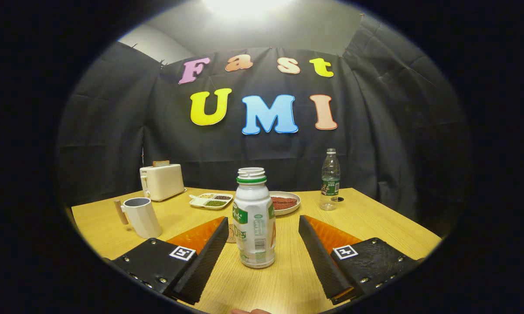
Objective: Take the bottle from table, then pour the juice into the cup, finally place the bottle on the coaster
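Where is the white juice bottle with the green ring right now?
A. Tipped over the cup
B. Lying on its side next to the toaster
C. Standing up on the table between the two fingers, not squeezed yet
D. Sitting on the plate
C: the juice bottle stands upright on the table, in the gap of the open gripper, with space left on both sides between it and the fingers.

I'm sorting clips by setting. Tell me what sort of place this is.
Likely a staged kitchen-table booth: a wooden table with a toaster, cup and juice bottle, which stands between the open gripper fingers.
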`<action>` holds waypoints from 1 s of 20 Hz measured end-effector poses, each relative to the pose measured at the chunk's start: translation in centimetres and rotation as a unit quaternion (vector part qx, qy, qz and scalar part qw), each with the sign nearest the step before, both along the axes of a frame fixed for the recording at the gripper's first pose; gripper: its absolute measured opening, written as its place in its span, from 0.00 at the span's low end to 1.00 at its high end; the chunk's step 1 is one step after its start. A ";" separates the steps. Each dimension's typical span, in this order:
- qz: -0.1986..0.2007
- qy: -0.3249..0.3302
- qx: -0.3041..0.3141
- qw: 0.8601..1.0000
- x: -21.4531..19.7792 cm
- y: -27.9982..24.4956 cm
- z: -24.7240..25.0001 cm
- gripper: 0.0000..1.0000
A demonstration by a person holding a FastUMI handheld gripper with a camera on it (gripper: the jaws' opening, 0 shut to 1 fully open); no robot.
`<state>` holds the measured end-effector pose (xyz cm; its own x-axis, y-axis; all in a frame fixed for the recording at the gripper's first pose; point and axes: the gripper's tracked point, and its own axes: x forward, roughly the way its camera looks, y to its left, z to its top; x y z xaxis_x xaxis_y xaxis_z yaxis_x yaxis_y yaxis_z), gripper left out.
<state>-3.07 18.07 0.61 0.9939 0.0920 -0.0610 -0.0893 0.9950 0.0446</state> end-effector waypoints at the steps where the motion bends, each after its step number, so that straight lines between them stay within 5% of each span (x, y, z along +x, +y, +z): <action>1: -0.001 0.004 -0.003 1.000 0.7 0.2 -0.4 0.99; 16: -0.042 0.030 -0.034 0.998 7.1 0.3 -3.4 0.99; 20: -0.046 0.031 -0.039 0.998 7.5 0.8 -3.4 0.81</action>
